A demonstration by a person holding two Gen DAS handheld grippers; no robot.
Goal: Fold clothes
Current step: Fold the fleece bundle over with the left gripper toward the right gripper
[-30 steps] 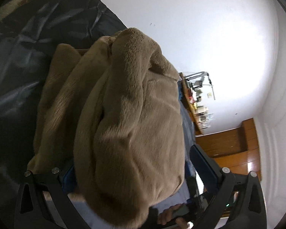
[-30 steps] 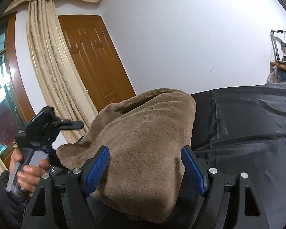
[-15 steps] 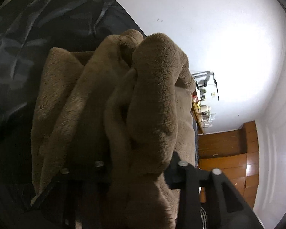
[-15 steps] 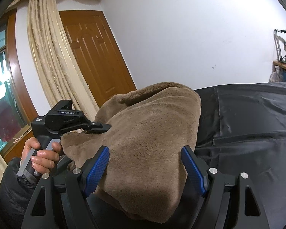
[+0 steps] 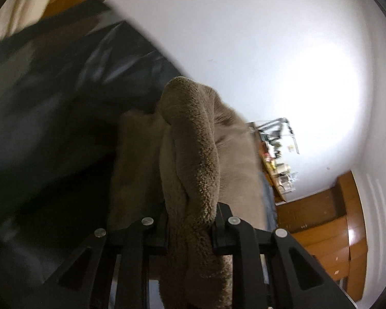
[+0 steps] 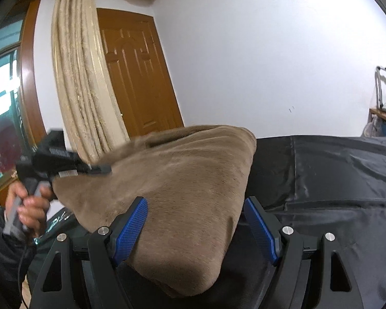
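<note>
Between the closing left tool (image 5: 190, 228) — bunched brown fleece (image 5: 193, 154), pads buried; right tool (image 6: 196, 229) wide.

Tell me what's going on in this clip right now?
A person is folding a brown fleece garment on a black sheet. The left gripper has a bunched fold of the fleece between its jaws, which are closing on it. The right gripper sits open, straddling the garment's near end without pinching it.
</note>
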